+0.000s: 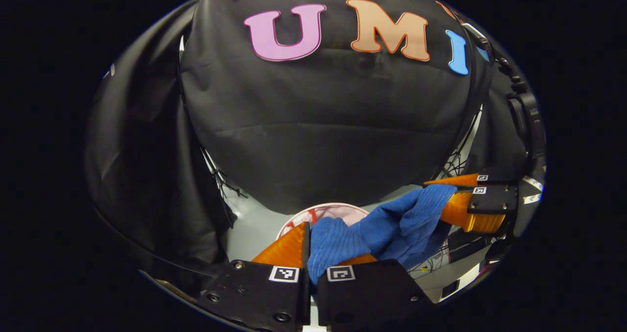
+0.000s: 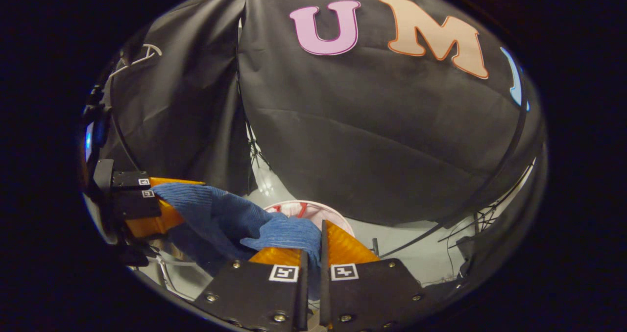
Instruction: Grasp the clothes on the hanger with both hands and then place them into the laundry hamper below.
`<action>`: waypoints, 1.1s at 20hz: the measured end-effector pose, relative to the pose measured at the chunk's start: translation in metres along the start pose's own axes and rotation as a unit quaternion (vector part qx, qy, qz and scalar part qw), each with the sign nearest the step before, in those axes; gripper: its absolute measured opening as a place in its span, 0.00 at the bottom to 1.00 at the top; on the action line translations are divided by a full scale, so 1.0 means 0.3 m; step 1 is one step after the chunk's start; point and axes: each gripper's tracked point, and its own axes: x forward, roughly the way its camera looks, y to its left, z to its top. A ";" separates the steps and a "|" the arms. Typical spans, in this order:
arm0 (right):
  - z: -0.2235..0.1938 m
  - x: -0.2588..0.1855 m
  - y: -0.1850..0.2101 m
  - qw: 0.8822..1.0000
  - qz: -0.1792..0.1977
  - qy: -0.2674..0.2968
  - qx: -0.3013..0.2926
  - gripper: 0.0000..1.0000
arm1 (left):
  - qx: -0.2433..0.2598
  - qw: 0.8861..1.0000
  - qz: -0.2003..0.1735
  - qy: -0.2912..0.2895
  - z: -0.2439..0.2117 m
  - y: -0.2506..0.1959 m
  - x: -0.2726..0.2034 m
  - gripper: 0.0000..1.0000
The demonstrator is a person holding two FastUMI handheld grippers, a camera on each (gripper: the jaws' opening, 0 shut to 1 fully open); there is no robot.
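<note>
A blue ribbed garment [image 1: 392,224] hangs stretched between my two grippers, above a round pale hamper [image 1: 333,208] with red markings. In the left gripper view, my left gripper [image 1: 308,234] is shut on one end of the cloth. The right gripper [image 1: 455,195] pinches the other end farther off at the right. In the right gripper view, my right gripper [image 2: 322,234] is shut on the garment [image 2: 225,214], whose far end is clamped by the left gripper [image 2: 166,200] at the left. The hamper [image 2: 294,207] shows just beyond the cloth, partly hidden by it.
A white hanger [image 2: 142,53] hangs bare high at the left against the black cloth wall. The floor [image 1: 254,229] is pale, with thin black cables [image 2: 470,224] and stand legs near the wall's foot.
</note>
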 end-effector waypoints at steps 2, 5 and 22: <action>-0.011 0.008 0.003 1.000 0.001 0.008 0.000 0.10 | -0.004 1.000 0.006 0.011 -0.034 0.013 0.013 0.07; -0.040 0.020 0.006 1.000 0.001 0.019 0.001 0.10 | -0.013 0.999 0.009 0.029 -0.067 0.026 0.012 0.07; -0.151 0.061 -0.012 0.998 0.003 0.070 0.010 0.15 | -0.015 0.997 -0.006 0.072 -0.132 -0.023 0.027 0.23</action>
